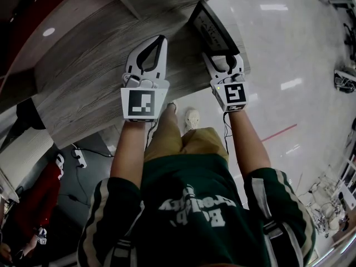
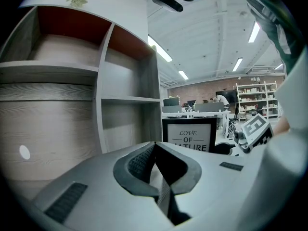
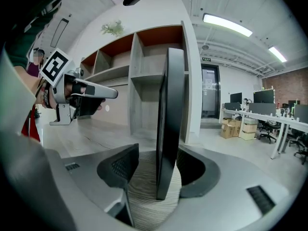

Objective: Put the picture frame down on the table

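Loosely between right gripper point(image 3: 155, 170) fingers point(image 3: 121, 166), upright picture frame point(image 3: 171, 109), left gripper point(image 2: 155, 148) closed

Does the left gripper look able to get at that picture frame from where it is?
Probably yes: only bare table lies between the left gripper and the picture frame. Its jaws are shut, though, and the right gripper straddles the frame.

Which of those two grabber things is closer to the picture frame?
Right. The right gripper has the picture frame standing between its parted jaws. The left gripper is off to the frame's side over the table, jaws together and empty.
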The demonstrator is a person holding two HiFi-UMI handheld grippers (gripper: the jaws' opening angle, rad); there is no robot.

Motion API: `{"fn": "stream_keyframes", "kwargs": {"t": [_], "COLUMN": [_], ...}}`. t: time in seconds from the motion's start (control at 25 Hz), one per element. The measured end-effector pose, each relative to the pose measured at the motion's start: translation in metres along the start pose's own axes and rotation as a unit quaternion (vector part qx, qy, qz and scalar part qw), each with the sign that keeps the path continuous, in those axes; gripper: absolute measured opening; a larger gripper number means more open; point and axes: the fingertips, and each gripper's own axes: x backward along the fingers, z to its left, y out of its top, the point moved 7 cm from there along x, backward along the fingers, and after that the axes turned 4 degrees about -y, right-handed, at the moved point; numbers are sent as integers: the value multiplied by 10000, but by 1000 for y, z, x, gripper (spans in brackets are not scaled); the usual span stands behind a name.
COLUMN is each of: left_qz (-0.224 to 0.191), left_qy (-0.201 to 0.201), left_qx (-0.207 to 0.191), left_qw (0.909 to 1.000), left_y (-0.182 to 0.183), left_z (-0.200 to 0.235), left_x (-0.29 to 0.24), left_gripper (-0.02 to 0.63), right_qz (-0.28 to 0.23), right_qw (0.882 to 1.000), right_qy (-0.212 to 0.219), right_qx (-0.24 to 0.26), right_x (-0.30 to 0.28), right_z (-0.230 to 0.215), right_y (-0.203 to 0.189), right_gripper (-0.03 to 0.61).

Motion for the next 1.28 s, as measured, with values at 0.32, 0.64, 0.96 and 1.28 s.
{"fn": "stream_keyframes", "kwargs": {"t": [0.32,0.64,0.96,1.28], "left_qz": [-39,-181,-243,-499], "left_qy": [-59,4,243,512], "left_qx": [-51,-168,-248,-322], "left_qw": [10000,9997,9991,9969], "left_y": [6,30,62,103], "left_z": [-12,-39,-76,-136], "left_x": [7,38,91,149], "left_gripper": [20,20,20,20], "right_qz": [-38,-305,-1396,-1763], "right_qw": [10000,9993,9892,9828], "right_qy": [-65,-119,5,283], "right_qx": [46,187,439,466], "right_x": [25,90,168,242], "right_z": [-3,-5,7,23], "right_y": [5,28,99,145], "right_gripper": [232,232,232,35]}}
